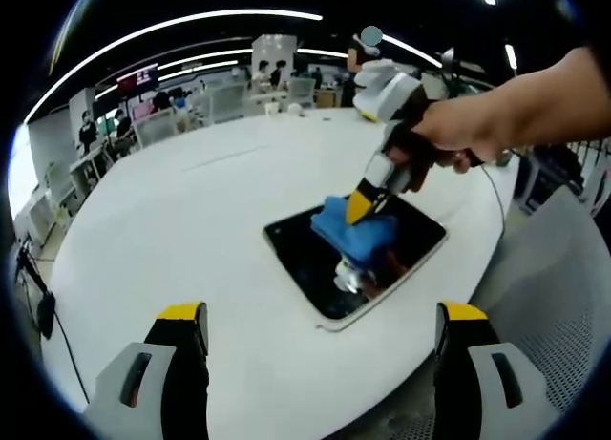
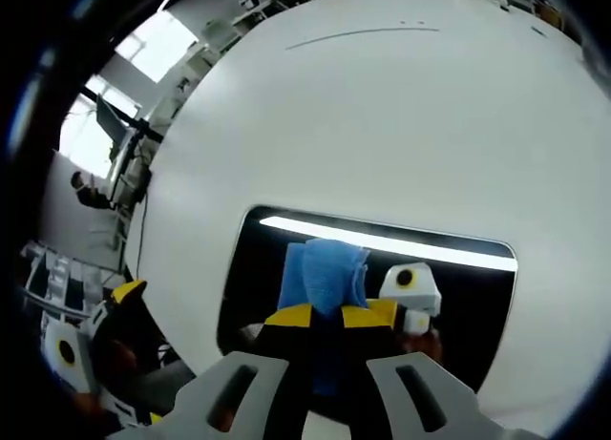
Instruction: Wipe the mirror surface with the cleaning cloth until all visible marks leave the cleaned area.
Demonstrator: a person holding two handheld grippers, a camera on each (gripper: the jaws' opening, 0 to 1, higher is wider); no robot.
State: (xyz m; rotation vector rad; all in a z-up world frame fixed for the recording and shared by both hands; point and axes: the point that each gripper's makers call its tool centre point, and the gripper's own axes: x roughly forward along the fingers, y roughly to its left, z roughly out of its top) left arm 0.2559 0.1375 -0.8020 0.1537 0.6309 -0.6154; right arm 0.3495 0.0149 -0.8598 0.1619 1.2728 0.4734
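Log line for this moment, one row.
right gripper: shut on blue cloth, pressed to mirror | left gripper: open, held off mirror | round white table

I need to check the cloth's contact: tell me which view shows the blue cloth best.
The left gripper view: the blue cloth lies uncovered on the mirror under the right gripper. In the right gripper view, the jaws hide the cloth's lower part.

Nothing is reading clearly here: the far wall screen [image 1: 139, 77] is glowing, its writing too blurred.
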